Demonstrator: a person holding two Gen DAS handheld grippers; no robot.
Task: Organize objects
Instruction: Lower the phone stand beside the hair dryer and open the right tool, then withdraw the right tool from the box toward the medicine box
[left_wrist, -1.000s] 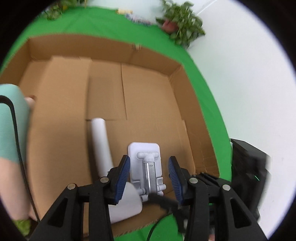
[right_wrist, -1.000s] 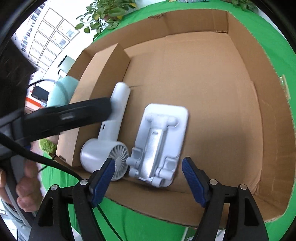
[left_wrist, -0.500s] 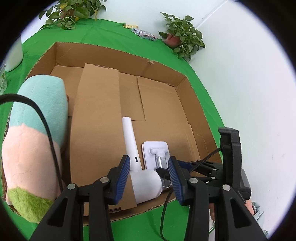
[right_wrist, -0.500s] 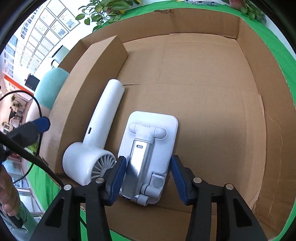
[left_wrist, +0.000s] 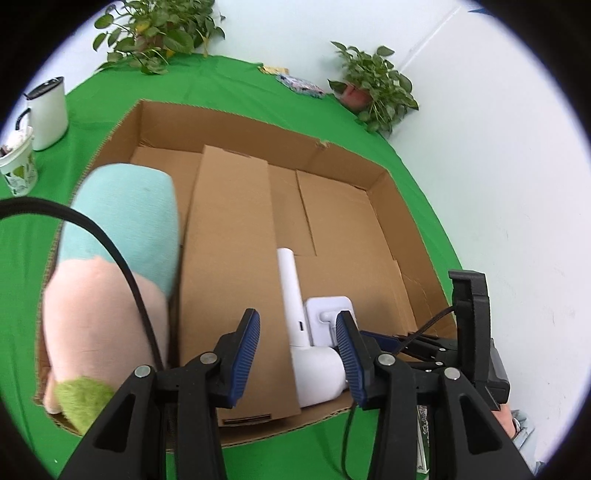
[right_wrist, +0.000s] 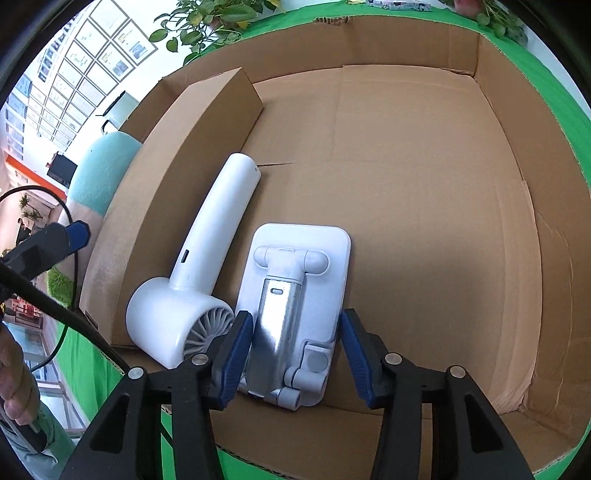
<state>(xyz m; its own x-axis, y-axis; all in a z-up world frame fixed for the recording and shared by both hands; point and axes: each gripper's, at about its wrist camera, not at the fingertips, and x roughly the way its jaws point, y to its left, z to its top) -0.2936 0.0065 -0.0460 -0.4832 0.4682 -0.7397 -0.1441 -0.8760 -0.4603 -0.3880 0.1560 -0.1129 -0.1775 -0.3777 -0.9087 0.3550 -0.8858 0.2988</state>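
In the box (right_wrist: 406, 122), the stand (right_wrist: 295, 306) lies at 6 o'clock, just beside the dryer (right_wrist: 199, 280). The right gripper (right_wrist: 293, 350) straddles its near end, jaws apart; the left gripper (left_wrist: 297, 354) hangs parted above. Closing off-centre may nudge the dryer or slip off the metal arm.

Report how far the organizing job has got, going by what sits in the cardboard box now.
Done: the white handheld fan, the white phone stand and the plush toy lie in the cardboard box, toy left of the cardboard divider.

In hand: the right gripper straddles the stand's near end, jaws open. The left gripper is open, holding nothing.

Left: a white mug and a paper cup stand outside.
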